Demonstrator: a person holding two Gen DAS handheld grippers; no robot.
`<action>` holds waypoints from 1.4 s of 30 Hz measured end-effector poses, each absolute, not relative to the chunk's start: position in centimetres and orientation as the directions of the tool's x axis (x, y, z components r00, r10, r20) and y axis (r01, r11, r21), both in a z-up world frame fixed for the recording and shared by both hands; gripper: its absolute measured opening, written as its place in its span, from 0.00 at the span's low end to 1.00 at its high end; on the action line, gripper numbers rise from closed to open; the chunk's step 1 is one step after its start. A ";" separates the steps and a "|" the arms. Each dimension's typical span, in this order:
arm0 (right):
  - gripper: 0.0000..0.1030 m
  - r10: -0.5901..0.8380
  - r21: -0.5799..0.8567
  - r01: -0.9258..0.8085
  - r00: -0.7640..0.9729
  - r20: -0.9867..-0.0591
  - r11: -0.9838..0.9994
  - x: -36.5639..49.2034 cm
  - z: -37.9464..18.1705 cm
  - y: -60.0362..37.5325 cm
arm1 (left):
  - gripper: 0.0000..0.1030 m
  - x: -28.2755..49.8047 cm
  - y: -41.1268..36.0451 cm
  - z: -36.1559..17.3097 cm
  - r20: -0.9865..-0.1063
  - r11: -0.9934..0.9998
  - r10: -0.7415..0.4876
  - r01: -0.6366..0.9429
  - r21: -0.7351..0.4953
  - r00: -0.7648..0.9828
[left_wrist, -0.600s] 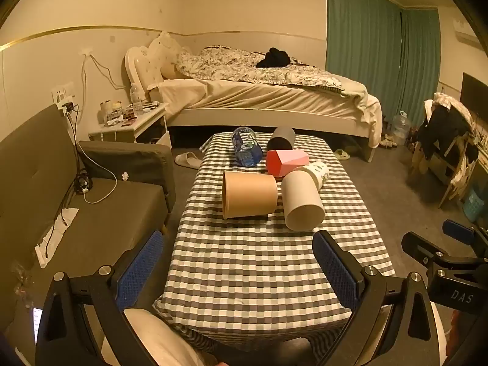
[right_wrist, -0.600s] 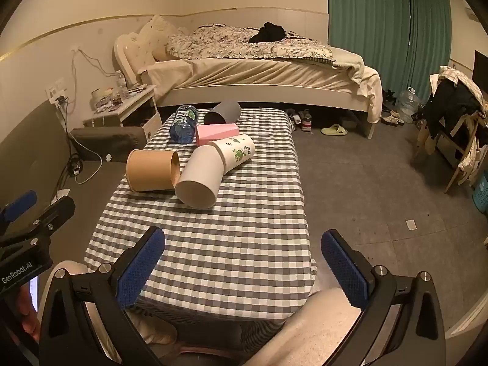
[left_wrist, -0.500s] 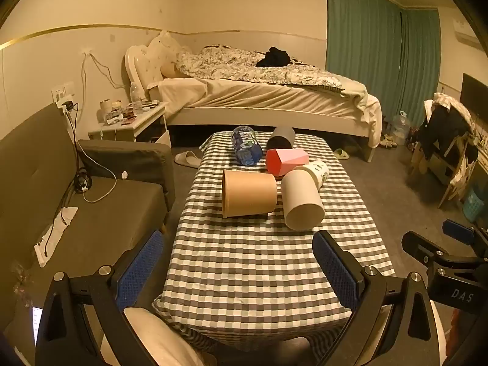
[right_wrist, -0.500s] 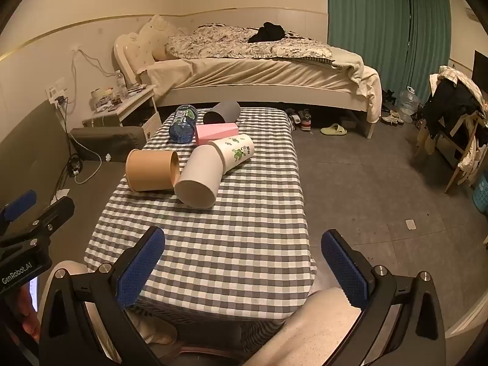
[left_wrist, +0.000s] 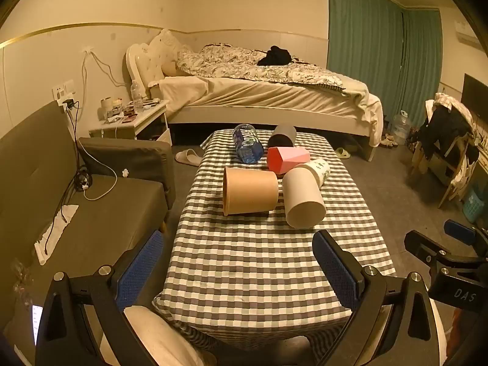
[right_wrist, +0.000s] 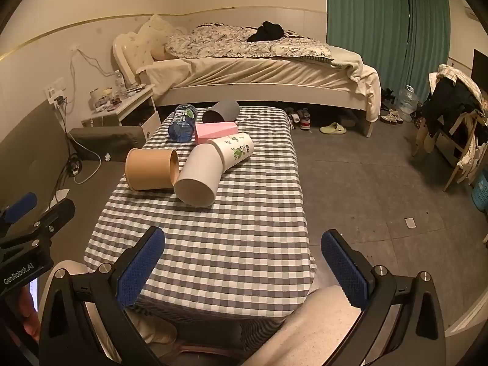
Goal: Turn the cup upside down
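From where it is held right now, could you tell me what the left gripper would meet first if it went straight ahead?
Probably the brown paper cup, lying on its side on the checked tablecloth. The left gripper, jaws open, points across bare cloth towards it, the white cup just to its right. Depth is uncertain.

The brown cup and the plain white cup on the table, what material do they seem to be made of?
The brown cup looks like kraft paper: matte, even tan wall with a thin rolled rim, no shine. The plain white cup also seems paper or thin card, matte off-white with a flat closed base facing the camera; smooth plastic cannot be ruled out. Both lie on their sides on the checked tablecloth, which looks like woven fabric.
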State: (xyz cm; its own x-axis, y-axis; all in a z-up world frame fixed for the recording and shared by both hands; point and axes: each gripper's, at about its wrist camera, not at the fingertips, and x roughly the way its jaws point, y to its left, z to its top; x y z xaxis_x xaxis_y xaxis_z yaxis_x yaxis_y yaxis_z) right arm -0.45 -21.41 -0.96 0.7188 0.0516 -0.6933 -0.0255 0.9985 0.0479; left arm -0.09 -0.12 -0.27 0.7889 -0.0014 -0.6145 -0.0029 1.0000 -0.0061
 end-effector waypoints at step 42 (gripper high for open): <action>1.00 0.063 0.059 -0.031 0.722 -0.689 0.998 -0.6 -0.8 -21.3 | 0.98 -0.1 0.2 -1.0 -0.623 1.000 0.000 -0.007 -0.010 0.782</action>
